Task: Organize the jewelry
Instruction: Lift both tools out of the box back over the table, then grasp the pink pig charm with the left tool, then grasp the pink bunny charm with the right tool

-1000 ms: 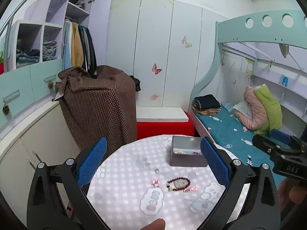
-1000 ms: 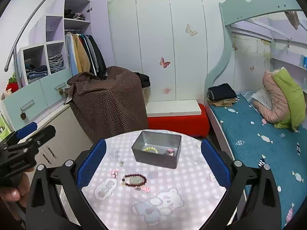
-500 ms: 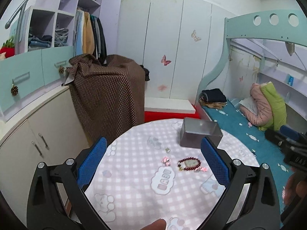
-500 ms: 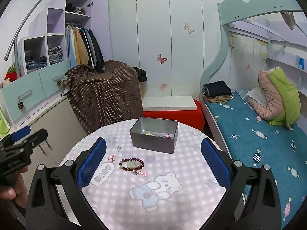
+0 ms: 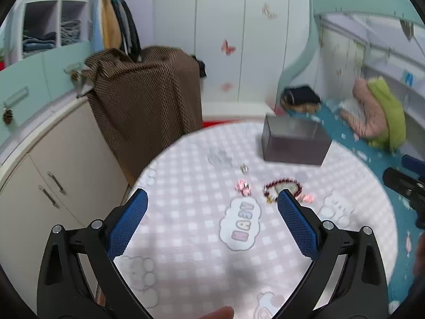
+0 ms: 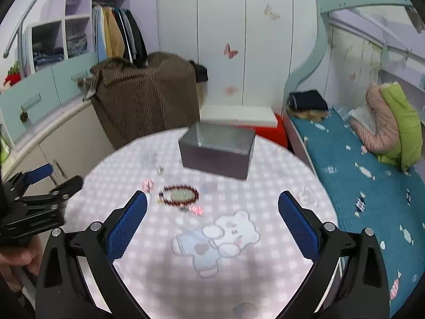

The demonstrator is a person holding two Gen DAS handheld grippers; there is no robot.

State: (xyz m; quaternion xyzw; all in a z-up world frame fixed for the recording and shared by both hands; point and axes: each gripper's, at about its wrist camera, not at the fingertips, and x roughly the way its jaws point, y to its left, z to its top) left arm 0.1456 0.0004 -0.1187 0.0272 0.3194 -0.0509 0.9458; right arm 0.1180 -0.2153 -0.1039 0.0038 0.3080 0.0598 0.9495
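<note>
Jewelry lies loose on the round table (image 6: 265, 279) with its checked cloth, centre of both views: a dark red bead bracelet (image 6: 178, 194) ringing a pale oval stone, a pink bow clip (image 6: 147, 184) just left of it, another pink piece (image 6: 197, 209) at the bracelet's lower right, and a small metallic item (image 6: 160, 170), too blurred to name, above them toward the grey metal box (image 6: 217, 152) at the table's far side. Your left gripper (image 5: 211, 214) and right gripper (image 6: 212, 212) both stand wide apart and empty, above the near part of the cloth. Risks, as judgement: both views are smeared, so you are likely closing on small pieces at speed; a fast descent could overshoot and knock beads or clips across the smooth cloth. The bracelet is a limp loop; pinching one side may leave it dangling, and it could snag the pink piece touching it and drag that along. The bow clip and the metallic bit are low and thin; blue pads (image 5: 127, 226) may close on the cloth instead, bunching it and shifting everything. The box interior is not visible from this low angle, so a release could catch the near wall and drop outside. The two grippers sit near each other, so crowding one piece invites a clash.
</note>
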